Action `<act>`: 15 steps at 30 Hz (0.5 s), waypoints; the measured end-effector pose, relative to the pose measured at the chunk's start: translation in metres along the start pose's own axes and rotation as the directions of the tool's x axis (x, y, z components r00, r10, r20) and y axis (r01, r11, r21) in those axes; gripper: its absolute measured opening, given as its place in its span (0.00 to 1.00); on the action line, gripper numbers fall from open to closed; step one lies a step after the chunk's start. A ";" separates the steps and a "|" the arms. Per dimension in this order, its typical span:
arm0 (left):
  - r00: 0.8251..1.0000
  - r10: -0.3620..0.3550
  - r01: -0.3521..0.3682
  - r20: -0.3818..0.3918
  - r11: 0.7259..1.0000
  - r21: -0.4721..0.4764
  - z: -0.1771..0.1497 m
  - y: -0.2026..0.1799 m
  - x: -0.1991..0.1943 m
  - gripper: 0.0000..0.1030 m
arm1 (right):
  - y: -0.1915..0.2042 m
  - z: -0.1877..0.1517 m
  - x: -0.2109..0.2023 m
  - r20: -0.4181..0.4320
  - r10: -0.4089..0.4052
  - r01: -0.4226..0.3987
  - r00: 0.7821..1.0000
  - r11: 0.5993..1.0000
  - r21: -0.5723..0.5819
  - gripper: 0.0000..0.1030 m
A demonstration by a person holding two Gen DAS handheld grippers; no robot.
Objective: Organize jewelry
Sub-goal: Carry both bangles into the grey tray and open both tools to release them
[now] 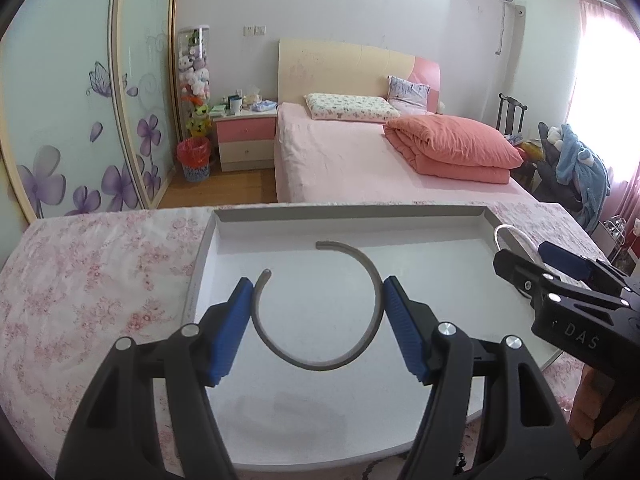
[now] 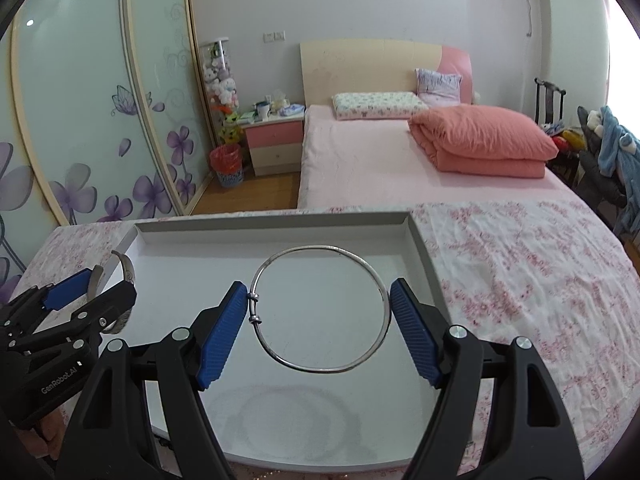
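A white tray (image 1: 348,214) lies on a pink floral cloth. My left gripper (image 1: 318,312) is shut on a grey open cuff bracelet (image 1: 320,364), its blue pads touching both sides, held just above the tray floor. My right gripper (image 2: 320,308) is shut on a thin silver bangle (image 2: 320,369) with a small knot at its left, over the same tray (image 2: 276,226). The right gripper shows at the right of the left wrist view (image 1: 532,256), with the bangle (image 1: 516,232) between its fingers. The left gripper shows at the left of the right wrist view (image 2: 100,284), with the cuff (image 2: 128,272).
The pink floral cloth (image 2: 520,272) covers the table around the tray. Beyond it are a pink bed (image 1: 360,160), a pink nightstand (image 1: 244,140), a red bin (image 1: 194,158), flowered wardrobe doors (image 1: 80,120), and a chair with clothes (image 1: 576,164).
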State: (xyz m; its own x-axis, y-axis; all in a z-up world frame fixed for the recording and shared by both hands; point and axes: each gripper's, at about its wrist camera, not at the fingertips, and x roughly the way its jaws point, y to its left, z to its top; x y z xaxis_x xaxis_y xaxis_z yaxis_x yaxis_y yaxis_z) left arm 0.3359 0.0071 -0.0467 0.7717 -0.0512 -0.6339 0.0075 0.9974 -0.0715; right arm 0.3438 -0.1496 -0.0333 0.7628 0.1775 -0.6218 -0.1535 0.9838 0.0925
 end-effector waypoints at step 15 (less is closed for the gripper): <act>1.000 0.006 -0.005 0.013 0.998 -0.059 -0.001 0.017 -0.019 0.63 | -0.013 0.000 -0.025 0.033 -0.017 0.016 0.999 1.000 0.025 0.77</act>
State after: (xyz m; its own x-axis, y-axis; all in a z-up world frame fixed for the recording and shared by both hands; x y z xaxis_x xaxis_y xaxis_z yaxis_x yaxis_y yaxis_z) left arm 0.3211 0.0254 -0.0368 0.7800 -0.0450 -0.6242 -0.0335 0.9930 -0.1135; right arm 0.3262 -0.1671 -0.0189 0.7859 0.1616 -0.5969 -0.1254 0.9868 0.1022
